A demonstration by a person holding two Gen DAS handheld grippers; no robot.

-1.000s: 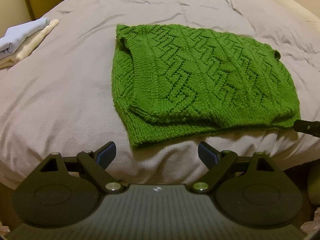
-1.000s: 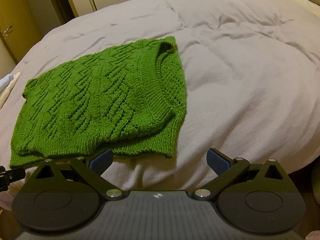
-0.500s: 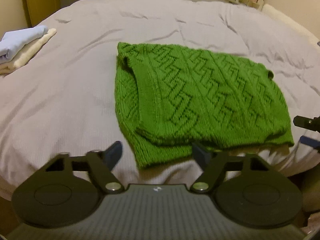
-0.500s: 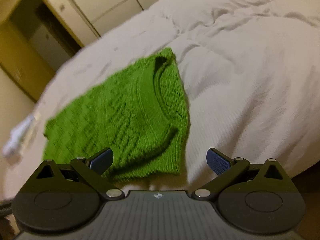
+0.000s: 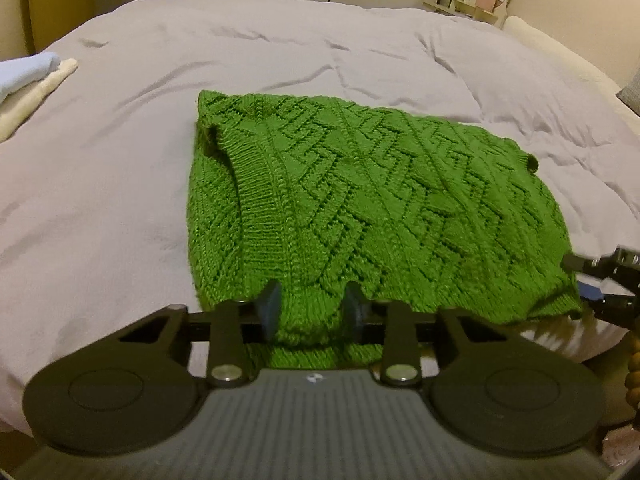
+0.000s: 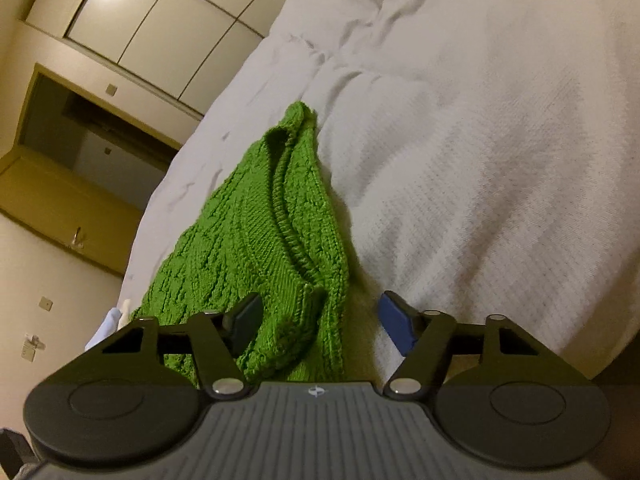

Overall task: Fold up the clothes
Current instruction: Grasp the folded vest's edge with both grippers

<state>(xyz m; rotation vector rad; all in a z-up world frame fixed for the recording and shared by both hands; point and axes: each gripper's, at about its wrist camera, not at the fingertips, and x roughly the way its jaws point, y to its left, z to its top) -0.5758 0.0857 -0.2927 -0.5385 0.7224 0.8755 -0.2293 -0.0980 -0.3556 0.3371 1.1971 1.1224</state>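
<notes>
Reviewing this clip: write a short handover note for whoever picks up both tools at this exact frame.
Left tool: jaws closing around the near hem of the green knit sweater; grip not confirmed.
Right tool: jaws closing, sweater's near right corner between them, pads not yet pressing.
Sweater lies already folded over once on the grey bedcover. Folded clothes stack sits at far left.
Left: secure both corners, fold again, then probably add it to the stack.
</notes>
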